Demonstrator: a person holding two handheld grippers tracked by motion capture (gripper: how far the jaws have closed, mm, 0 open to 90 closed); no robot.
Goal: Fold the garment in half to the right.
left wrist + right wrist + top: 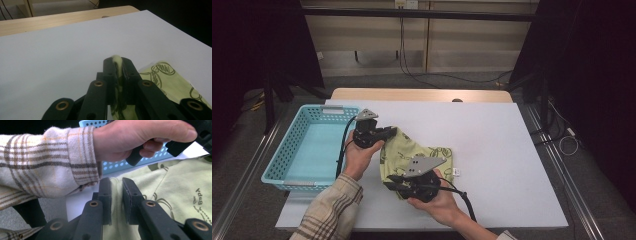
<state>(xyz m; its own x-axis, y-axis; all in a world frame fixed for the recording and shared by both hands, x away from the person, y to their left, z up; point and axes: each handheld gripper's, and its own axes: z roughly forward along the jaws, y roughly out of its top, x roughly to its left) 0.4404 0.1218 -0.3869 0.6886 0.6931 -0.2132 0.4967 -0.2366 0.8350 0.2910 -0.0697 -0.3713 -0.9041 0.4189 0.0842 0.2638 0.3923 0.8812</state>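
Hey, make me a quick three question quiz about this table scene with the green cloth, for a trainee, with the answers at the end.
1. What is the left gripper shut on?
2. True or false: the light green cloth lies inside the blue basket.
3. Pick one. The basket stands: A) on the left part of the white table, B) on its right part, C) on the floor.

Key
1. A bunched fold of the light green cloth; the right gripper pinches another part of the same cloth.
2. False. The cloth is on the table, beside the basket.
3. A.
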